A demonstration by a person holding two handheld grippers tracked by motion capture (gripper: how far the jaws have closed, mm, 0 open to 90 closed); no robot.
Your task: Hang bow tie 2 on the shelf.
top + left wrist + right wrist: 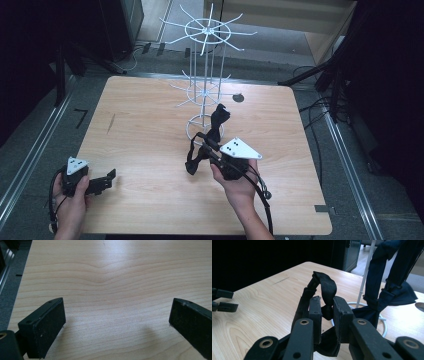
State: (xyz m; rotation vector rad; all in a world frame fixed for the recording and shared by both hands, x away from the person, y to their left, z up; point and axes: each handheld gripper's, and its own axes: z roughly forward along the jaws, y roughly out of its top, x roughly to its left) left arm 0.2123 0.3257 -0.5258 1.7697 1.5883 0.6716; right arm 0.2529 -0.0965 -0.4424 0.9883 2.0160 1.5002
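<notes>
A black fabric strap with a bow-like end (218, 118) trails from the white wire rack (205, 75) at the table's far middle down to my right gripper (200, 145). In the right gripper view my right gripper (327, 308) is shut on a loop of that strap (327, 288), with the rest of the dark cloth (387, 287) hanging beside the rack's pole (367, 270). My left gripper (107, 181) rests low at the table's near left, held in a hand. In the left gripper view its jaws (115, 322) stand wide apart over bare wood, nothing between them.
The light wooden table (150, 130) has a round cable hole (238, 98) behind the rack. The rack's ring base (197, 125) sits just beyond my right gripper. Dark floor, rails and cables surround the table.
</notes>
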